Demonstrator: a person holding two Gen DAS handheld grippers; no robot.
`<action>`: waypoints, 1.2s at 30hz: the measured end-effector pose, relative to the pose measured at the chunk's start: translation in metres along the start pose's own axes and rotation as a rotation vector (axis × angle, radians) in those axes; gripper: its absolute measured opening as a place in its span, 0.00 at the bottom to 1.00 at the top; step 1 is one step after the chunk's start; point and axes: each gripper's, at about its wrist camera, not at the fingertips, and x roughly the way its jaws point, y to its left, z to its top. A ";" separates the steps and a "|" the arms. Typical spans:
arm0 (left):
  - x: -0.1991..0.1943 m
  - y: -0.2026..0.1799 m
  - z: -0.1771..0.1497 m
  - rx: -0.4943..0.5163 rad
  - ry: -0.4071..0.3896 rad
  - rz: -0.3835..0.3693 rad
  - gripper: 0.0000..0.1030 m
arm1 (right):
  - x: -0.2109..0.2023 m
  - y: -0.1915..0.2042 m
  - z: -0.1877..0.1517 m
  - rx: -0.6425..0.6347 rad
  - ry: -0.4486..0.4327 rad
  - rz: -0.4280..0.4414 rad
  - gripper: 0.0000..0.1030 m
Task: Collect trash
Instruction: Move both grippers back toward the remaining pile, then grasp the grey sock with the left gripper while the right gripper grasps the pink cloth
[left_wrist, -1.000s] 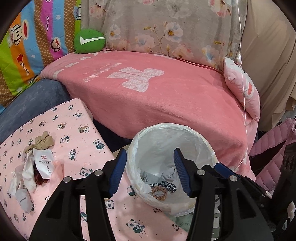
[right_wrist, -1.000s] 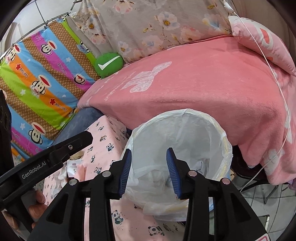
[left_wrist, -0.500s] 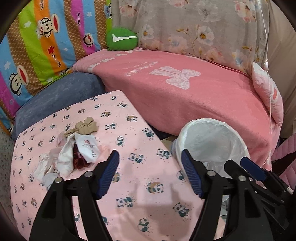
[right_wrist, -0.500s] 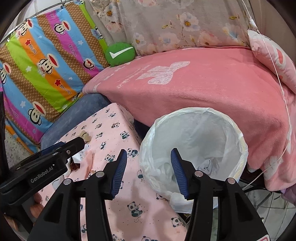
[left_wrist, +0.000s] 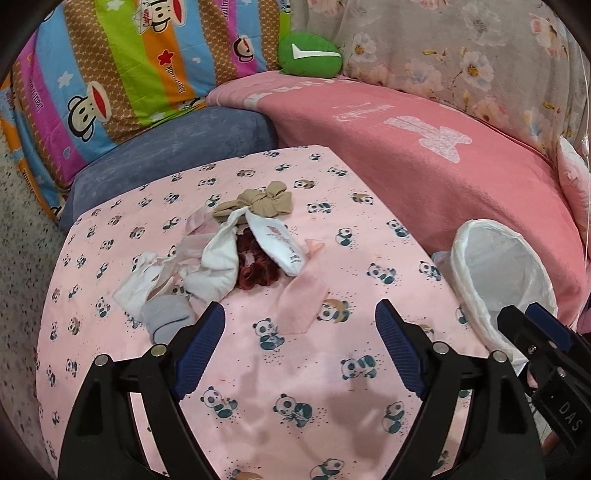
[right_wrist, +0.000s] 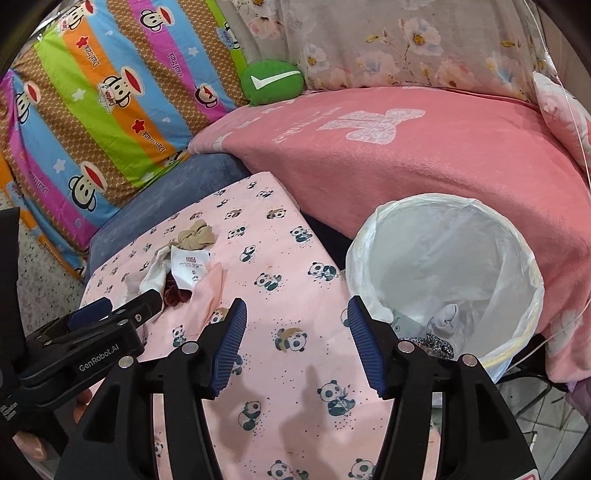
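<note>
A heap of trash lies on the pink panda-print surface (left_wrist: 332, 369): a beige scrunchie (left_wrist: 258, 201), white cloth scraps (left_wrist: 218, 258), a printed white packet (left_wrist: 277, 242), a dark red scrunchie (left_wrist: 255, 273) and a pink tissue (left_wrist: 301, 295). My left gripper (left_wrist: 300, 332) hovers just short of the heap, its jaws opening, nothing between them. The bin with a white liner (right_wrist: 443, 273) stands to the right and holds a few discarded bits (right_wrist: 439, 332). My right gripper (right_wrist: 295, 332) hangs over the surface left of the bin, jaws opening and empty.
A pink blanket (right_wrist: 406, 155) covers the sofa behind the bin. A striped monkey-print quilt (right_wrist: 110, 103), a green cushion (right_wrist: 273, 81) and a blue cushion (left_wrist: 166, 147) sit at the back. Speckled floor (left_wrist: 22, 258) lies to the left.
Both grippers swung left, away from the bin and over the panda surface. Their jaws spread wider. The trash heap now sits ahead of the left gripper.
</note>
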 end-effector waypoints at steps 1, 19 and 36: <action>0.001 0.006 -0.002 -0.010 0.003 0.009 0.84 | 0.001 0.003 -0.001 -0.003 0.002 0.001 0.56; 0.053 0.109 -0.027 -0.196 0.132 0.069 0.87 | 0.062 0.072 -0.008 -0.060 0.104 0.067 0.60; 0.080 0.134 -0.029 -0.272 0.164 -0.067 0.57 | 0.152 0.105 -0.002 -0.058 0.211 0.072 0.60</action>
